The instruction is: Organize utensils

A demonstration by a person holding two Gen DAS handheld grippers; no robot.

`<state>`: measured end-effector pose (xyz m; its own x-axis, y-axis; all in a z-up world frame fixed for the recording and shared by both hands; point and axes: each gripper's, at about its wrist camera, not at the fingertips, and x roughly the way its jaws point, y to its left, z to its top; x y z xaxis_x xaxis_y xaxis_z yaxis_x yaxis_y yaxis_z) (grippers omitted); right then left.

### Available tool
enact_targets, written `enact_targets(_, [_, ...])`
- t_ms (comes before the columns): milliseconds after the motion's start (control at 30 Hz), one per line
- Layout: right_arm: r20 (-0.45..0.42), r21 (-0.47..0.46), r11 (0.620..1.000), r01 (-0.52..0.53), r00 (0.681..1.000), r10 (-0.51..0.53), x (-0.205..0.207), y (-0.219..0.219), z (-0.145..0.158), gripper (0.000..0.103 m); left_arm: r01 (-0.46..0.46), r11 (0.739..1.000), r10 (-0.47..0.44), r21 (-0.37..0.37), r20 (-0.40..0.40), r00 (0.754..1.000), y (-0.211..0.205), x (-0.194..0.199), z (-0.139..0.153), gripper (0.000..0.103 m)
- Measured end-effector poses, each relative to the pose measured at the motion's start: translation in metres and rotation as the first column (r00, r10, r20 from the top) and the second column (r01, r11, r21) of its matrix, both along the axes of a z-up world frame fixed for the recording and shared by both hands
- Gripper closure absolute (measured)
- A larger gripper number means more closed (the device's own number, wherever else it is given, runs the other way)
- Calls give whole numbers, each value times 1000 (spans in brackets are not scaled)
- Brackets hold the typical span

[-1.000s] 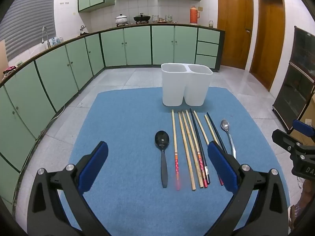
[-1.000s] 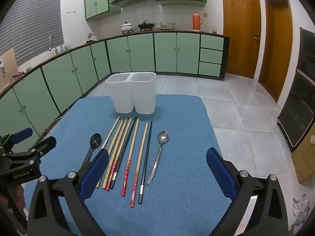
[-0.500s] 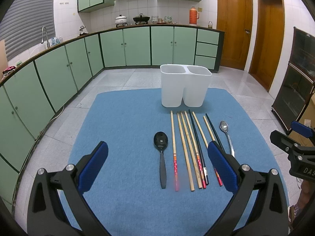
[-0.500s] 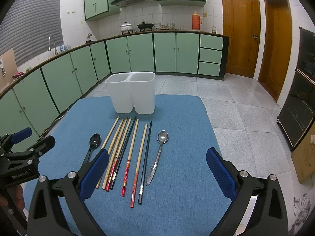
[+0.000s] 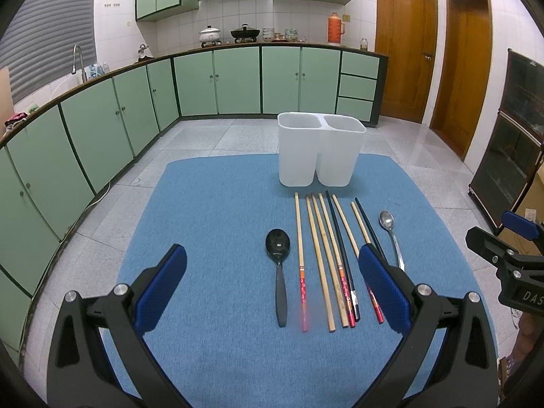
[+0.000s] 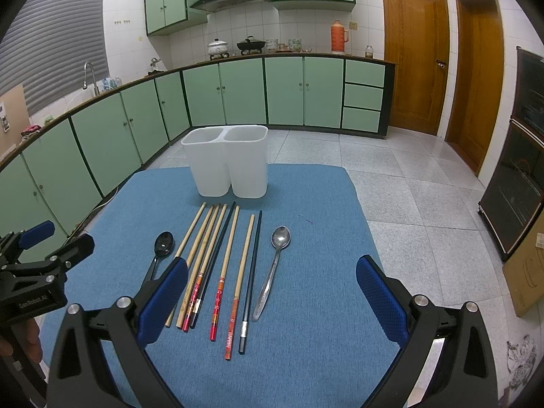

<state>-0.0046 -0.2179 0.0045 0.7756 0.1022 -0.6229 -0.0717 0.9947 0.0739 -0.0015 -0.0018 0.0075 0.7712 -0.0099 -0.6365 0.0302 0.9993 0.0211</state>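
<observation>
Chopsticks (image 5: pixel 326 258) in a row between black spoon (image 5: pixel 278 265) and metal spoon (image 6: pixel 273 268), white holder (image 6: pixel 227 163) behind, my left tongs (image 5: pixel 272 282) and right tongs (image 6: pixel 272 292) both apart, empty.

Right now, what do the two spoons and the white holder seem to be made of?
Black spoon: glossy, likely plastic or lacquer; one small highlight. Silver spoon: polished metal, mirror-like bowl. White holder: matte, slightly translucent plastic, probably.
</observation>
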Motion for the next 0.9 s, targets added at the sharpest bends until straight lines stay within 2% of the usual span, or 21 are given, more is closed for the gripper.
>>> enact_targets(900, [4, 4, 1000, 12, 1000, -12, 1, -4, 1, 6, -7, 1000, 7, -12, 5, 1000, 3, -1, 3, 5])
